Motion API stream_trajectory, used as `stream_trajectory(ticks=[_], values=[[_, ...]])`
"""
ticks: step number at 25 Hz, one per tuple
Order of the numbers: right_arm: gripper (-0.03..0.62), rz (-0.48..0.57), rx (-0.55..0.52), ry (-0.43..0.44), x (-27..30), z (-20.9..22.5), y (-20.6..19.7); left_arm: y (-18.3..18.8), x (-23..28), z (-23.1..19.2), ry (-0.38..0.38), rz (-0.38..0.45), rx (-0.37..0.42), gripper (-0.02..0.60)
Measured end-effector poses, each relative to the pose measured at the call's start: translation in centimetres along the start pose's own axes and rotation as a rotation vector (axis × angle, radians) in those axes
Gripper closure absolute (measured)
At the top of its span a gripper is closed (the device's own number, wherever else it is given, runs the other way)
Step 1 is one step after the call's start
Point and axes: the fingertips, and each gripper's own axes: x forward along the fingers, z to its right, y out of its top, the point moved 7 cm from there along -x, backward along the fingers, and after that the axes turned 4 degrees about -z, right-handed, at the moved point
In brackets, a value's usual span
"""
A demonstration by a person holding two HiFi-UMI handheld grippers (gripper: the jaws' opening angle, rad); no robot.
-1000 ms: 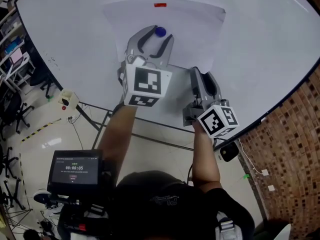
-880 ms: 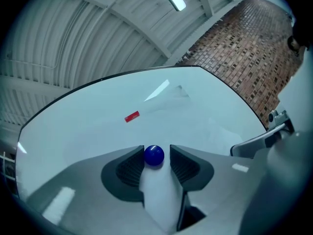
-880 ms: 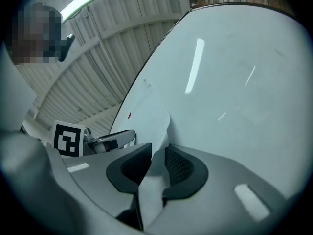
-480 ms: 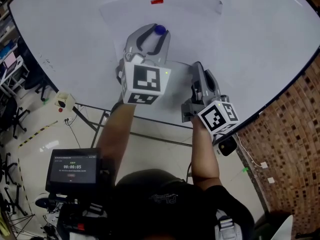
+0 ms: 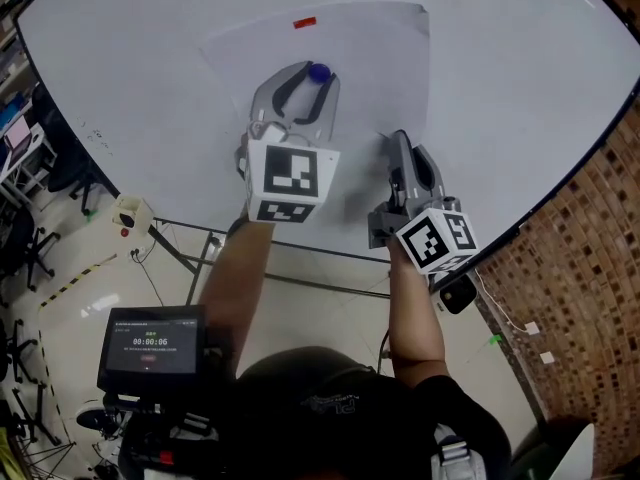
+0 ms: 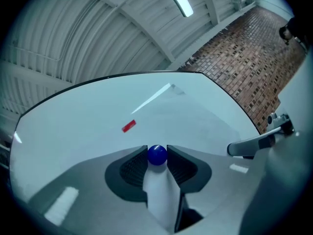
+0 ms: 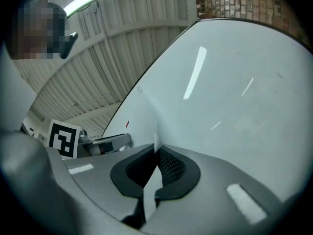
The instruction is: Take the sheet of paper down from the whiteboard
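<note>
Closing, head view: both pairs of jaws, seen spread wide a second ago, have been brought in. The left gripper (image 5: pixel 308 73) is now clamped on the blue magnet (image 5: pixel 318 71), and the right gripper (image 5: pixel 395 140) is pinched shut at the sheet's lower right edge.
Sheet, head view: the sheet of paper (image 5: pixel 365 78) is still laid flat on the whiteboard (image 5: pixel 530 88), straight ahead of both grippers. A red strip (image 5: pixel 304 22) is fixed to it well beyond the left jaws.
Left gripper view: the round blue magnet is held between the pads, which touch it on both sides and are kept partly apart by its width. The red strip is seen ahead and slightly left of the jaws.
Right gripper view: the pads are closed together on the thin edge of the sheet, which runs up out of the jaws. Nothing else is held.
Meaning for the task: both grips appear to be made, so the magnet can probably be pulled off while the sheet is kept from dropping. The red strip is still to be dealt with.
</note>
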Motion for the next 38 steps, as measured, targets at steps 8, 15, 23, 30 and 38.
stream_trajectory(ticks=[8, 15, 23, 30, 38], values=[[0.582, 0.011, -0.127, -0.098, 0.2, -1.9, -0.1, 0.5, -5.0, -3.7, 0.042, 0.079, -0.072, 0.459], [0.582, 0.028, -0.167, -0.196, -0.9, -1.6, 0.0, 0.4, -7.7, -6.6, 0.067, 0.114, -0.134, 0.459], [0.582, 0.007, -0.248, -0.241, -1.0, -3.6, -0.9, -2.6, -8.6, -8.1, 0.028, 0.054, -0.204, 0.459], [0.582, -0.014, -0.318, -0.260, -1.3, -4.6, -0.9, -4.5, -7.7, -6.9, -0.001, -0.001, -0.212, 0.459], [0.582, -0.043, -0.406, -0.274, -1.1, -5.7, -1.0, -5.4, -7.5, -6.2, -0.022, -0.022, -0.236, 0.459]])
